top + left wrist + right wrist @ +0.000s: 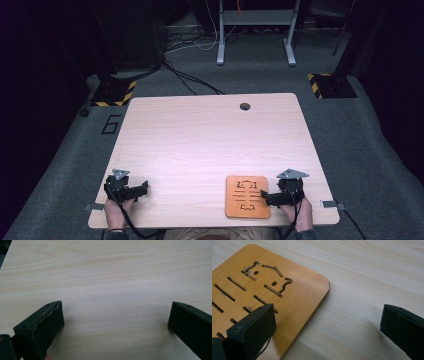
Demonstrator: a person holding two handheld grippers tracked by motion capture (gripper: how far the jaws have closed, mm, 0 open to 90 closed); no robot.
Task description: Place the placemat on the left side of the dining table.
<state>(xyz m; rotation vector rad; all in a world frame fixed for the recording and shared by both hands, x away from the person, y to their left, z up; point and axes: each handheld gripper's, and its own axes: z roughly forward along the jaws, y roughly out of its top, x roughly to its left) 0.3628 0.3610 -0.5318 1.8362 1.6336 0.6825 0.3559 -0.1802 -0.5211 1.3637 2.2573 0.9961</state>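
Near the front edge of the table [210, 130], toward your right side, lies the wooden board [247, 196], flat on the light wood surface. It is an orange-brown slab with rounded corners and a pattern of cut-through slots and curved openings across its face. Nothing holds it.

Your right gripper [270, 198] sits just beside the board's right edge, pointing left over it. In the right gripper view, its 2 black jaws stand wide apart and released: 1 jaw hangs above the board's slotted face near the long edge, the other above bare tabletop off the board's side. Whether that jaw touches the board, you cannot tell. Your right hand [299, 212] grips the tool from behind, near the table's front edge.

Your left gripper [137, 190] rests well apart from the board, at the front left of the table, in your left hand [117, 212]. In the left gripper view its jaws are likewise spread wide, with bare tabletop between them.

A round cable hole [245, 106] sits near the table's far edge.
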